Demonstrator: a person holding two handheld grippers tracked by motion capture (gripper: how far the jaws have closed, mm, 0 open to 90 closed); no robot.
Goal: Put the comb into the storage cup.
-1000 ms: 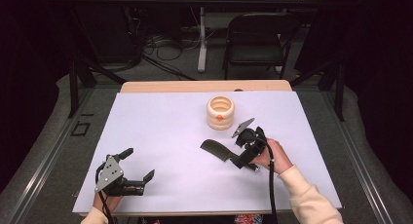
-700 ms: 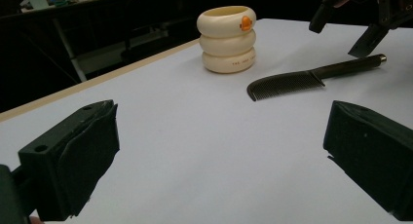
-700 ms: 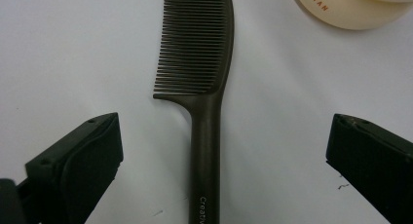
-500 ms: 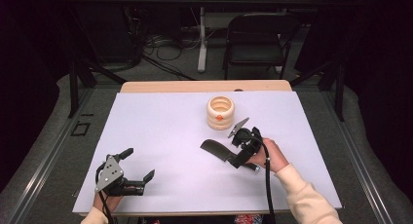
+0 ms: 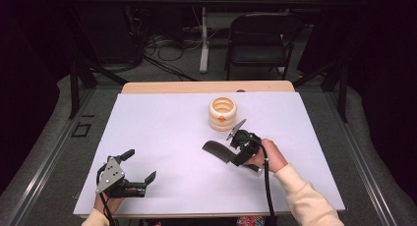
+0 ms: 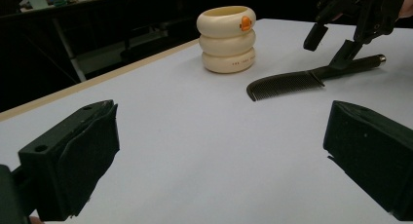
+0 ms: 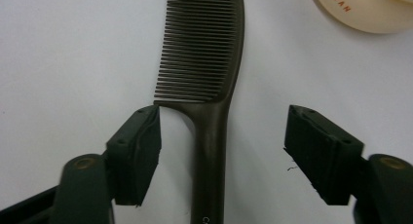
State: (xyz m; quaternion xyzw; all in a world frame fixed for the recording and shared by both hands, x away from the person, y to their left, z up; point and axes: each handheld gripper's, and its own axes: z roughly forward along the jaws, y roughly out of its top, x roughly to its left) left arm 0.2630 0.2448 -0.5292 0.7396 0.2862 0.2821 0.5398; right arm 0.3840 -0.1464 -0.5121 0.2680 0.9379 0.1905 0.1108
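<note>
Right gripper view puts us directly over the comb [image 7: 213, 83], and the risk we see starts there: the handle does not sit midway in the right gripper [image 7: 221, 156]. It lies closer to the left finger [image 7: 136, 153], whose tip is almost at the corner where the teeth end, while the right finger [image 7: 321, 153] stands well apart from it. If we close from this offset, we judge the near finger would reach the handle first and push it sideways across the smooth desk [image 7: 63, 53], so the comb could pivot or skid. A flat, thin comb also gives little height to pinch, and fingers that catch the teeth instead of the handle could slip off. A swing of the far end might carry it toward the cup [image 7: 363, 9], which sits just beyond the comb's tip, to one side.

For now the fingers are released, spread wide, one on each side of the handle, and they grasp nothing. The comb lies flat on the desk near the cup, between the cup and us.

Our left gripper [image 5: 135, 169] rests well away from the comb, fingers likewise spread and empty.
</note>
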